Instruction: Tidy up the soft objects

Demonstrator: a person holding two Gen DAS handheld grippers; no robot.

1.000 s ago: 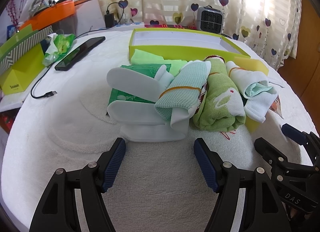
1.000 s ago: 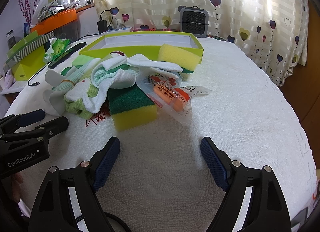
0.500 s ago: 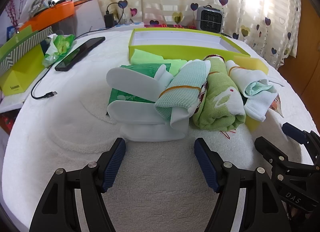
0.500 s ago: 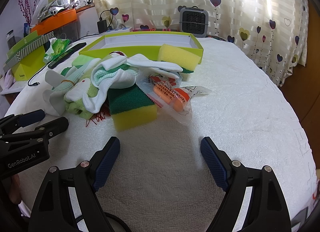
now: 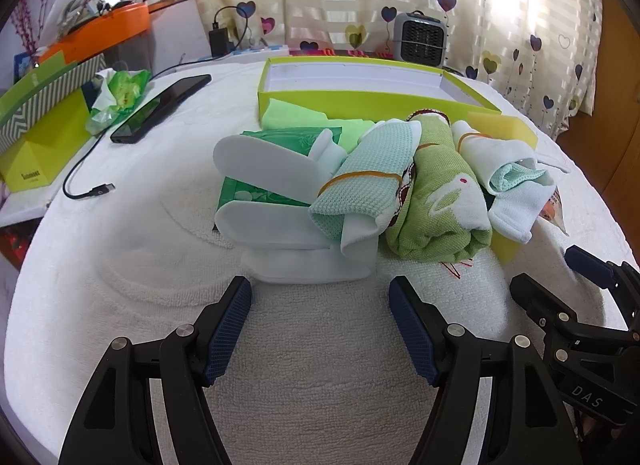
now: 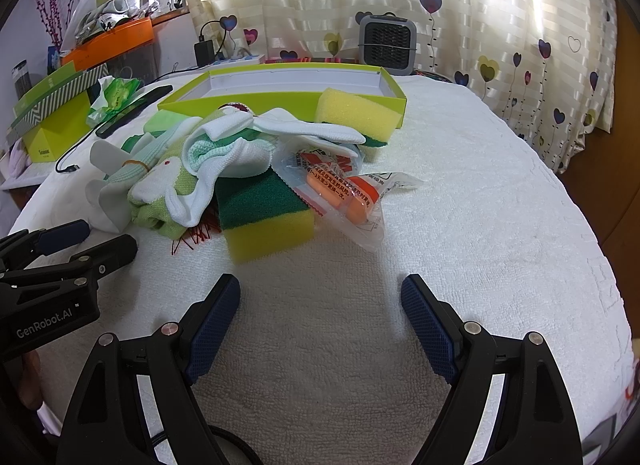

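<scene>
The table (image 6: 480, 225) is covered by a white towel. A heap of cloths (image 5: 400, 193) and sponges (image 6: 268, 221) is laid mid-table, a green box (image 5: 372, 101) beyond, a phone (image 5: 160, 109) far left.

The bed cover (image 6: 460, 225) is white terry. The shallow box (image 5: 360, 99) is lime green outside and white inside. The sponge (image 6: 266, 213) is dark green on top and yellow below. One rolled towel (image 5: 440, 201) is light green with a white rabbit. The curtain (image 6: 500, 5) is cream-striped with coloured hearts. Both claws have black arms and blue pads (image 6: 214, 325).
</scene>
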